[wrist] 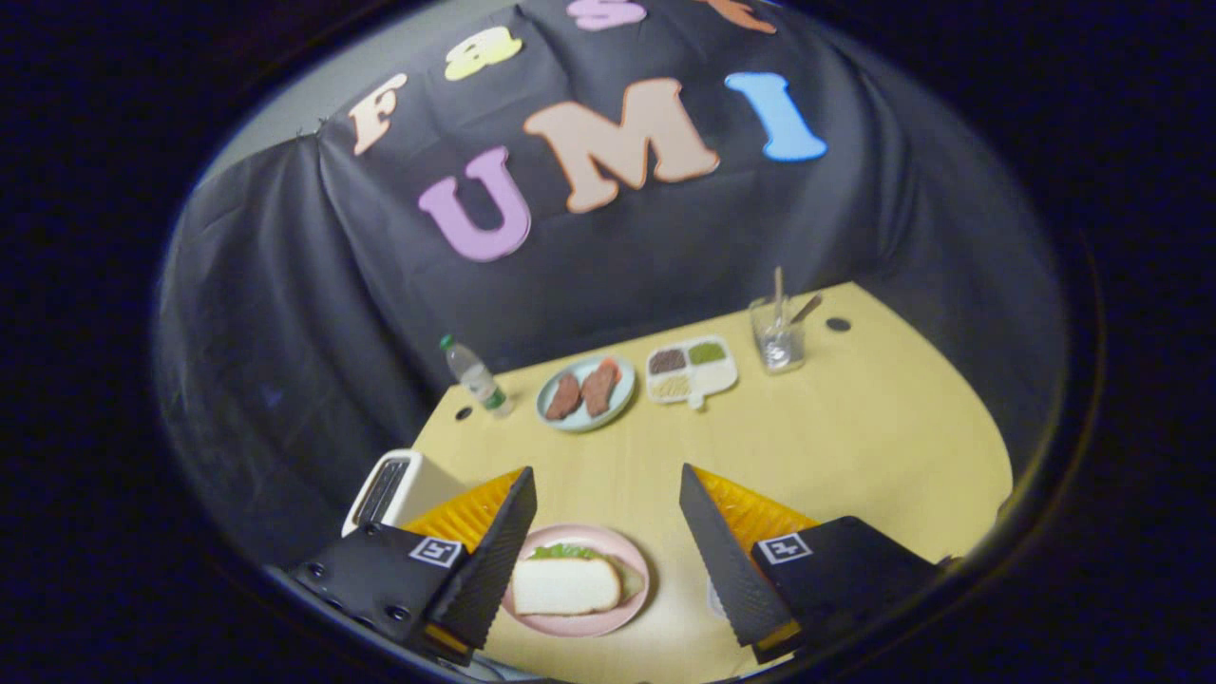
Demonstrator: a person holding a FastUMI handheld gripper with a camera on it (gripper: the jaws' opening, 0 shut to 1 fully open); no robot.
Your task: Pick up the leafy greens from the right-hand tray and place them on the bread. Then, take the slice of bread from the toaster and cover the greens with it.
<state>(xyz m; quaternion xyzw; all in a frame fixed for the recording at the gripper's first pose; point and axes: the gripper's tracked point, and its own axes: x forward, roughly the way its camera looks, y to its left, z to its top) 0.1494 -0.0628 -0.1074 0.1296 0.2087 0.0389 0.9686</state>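
Gripper [608,546] spread wide, gripping nothing.
Between the fingers sits the pink plate [622,617], bread slice [565,586] lying over the leafy greens [567,551]; toaster [388,489] beside the left finger.

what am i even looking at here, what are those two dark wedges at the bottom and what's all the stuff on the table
The picture comes from a fisheye camera riding on a handheld gripper that a person carries; there is no robot arm. The two dark wedges are its fingers, seen from behind. They stand wide apart and hold nothing.

Between them, on the yellow table, sits a pink plate with a slice of bread lying over leafy greens, whose edge peeks out behind it. Beside the left finger is a white toaster.

Beyond the fingers are a water bottle, a blue plate with reddish-brown food pieces, a divided tray with small fillings, and a clear cup holding utensils.
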